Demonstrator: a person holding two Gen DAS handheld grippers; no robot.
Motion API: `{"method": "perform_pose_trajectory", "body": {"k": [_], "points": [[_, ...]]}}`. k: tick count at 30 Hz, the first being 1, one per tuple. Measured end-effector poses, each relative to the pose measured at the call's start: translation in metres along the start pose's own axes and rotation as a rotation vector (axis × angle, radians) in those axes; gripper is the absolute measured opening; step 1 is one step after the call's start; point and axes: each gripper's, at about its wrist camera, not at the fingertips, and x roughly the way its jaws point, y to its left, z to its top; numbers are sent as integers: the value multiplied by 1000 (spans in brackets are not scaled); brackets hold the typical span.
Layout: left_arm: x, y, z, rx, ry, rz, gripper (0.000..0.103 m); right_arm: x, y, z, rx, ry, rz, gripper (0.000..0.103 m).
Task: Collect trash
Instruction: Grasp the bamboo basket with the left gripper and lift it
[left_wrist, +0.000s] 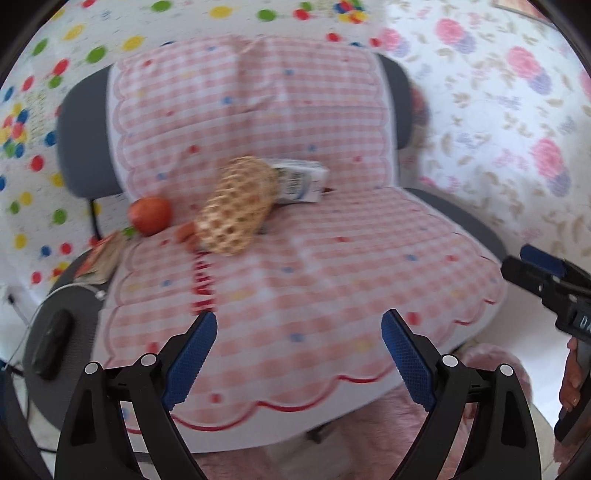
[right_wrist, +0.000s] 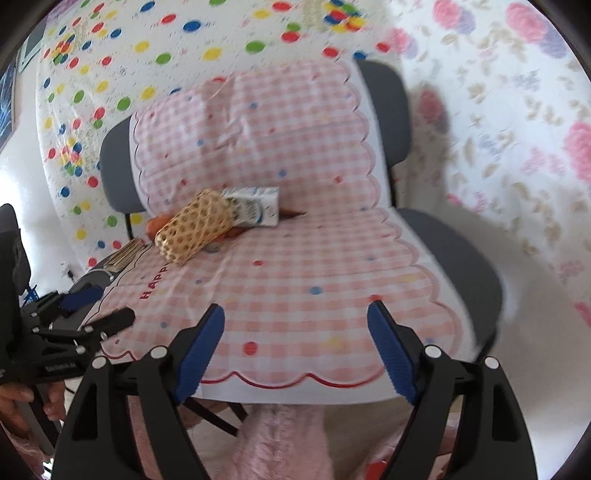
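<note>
Approach step: our left gripper (left_wrist: 299, 354) and right gripper (right_wrist: 295, 349), jaws spread and empty, face the chair (right_wrist: 458, 236); the carton (right_wrist: 258, 206) lies far left beside a woven basket (right_wrist: 195, 230), so we reach next.

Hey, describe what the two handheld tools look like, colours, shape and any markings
Both match: the left tool and right tool have black angular plastic frames, silver pivot pins and two fingers faced with blue textured pads. The right tool's body carries white lettering, too blurred to read.
</note>
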Motion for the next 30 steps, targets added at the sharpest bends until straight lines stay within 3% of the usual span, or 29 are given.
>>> {"method": "perform_pose_trajectory", "body": {"k": [5,17,30], "points": [[17,32,8,-84,18,69,90,28,14,14,-42,36,50,97],[61,54,60,-90,8,140,90,88,15,55,-72,54,48,97],[146,49,110,-49,121,166,90,114,-10,66,-25,89,27,97]]}}
